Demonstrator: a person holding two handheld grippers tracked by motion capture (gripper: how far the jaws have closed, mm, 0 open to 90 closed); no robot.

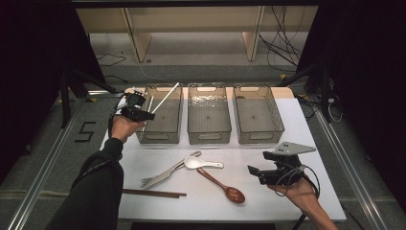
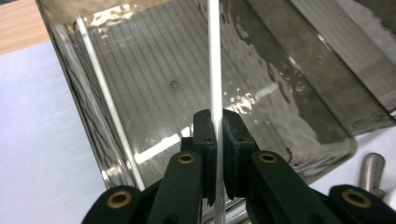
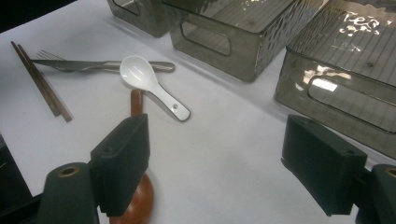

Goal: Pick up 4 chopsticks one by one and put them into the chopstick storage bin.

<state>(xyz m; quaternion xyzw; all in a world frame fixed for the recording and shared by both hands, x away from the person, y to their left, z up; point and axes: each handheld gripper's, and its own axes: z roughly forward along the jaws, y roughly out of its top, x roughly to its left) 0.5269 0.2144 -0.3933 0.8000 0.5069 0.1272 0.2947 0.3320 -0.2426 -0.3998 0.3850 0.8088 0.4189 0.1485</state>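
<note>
My left gripper (image 1: 149, 115) (image 2: 215, 126) is shut on a white chopstick (image 1: 165, 97) (image 2: 214, 56), which slants up over the left grey bin (image 1: 155, 136) (image 2: 299, 60). A second white chopstick (image 1: 150, 104) (image 2: 100, 79) leans along that bin's side wall. My right gripper (image 1: 253, 173) (image 3: 215, 154) stands open just above the white tabletop, nothing between its jaws. Its left jaw is right by the brown wooden spoon (image 1: 227, 188) (image 3: 136, 102). A white ceramic spoon (image 1: 198, 163) (image 3: 140, 74) lies just beyond.
The middle bin (image 1: 209, 136) (image 3: 219, 42) and the right bin (image 1: 261, 135) (image 3: 336, 93) look empty. A metal fork and knife (image 1: 165, 175) (image 3: 88, 65) lie crossed left of the spoons. Brown chopsticks (image 1: 153, 193) (image 3: 42, 81) rest near the table's front edge (image 1: 268, 215).
</note>
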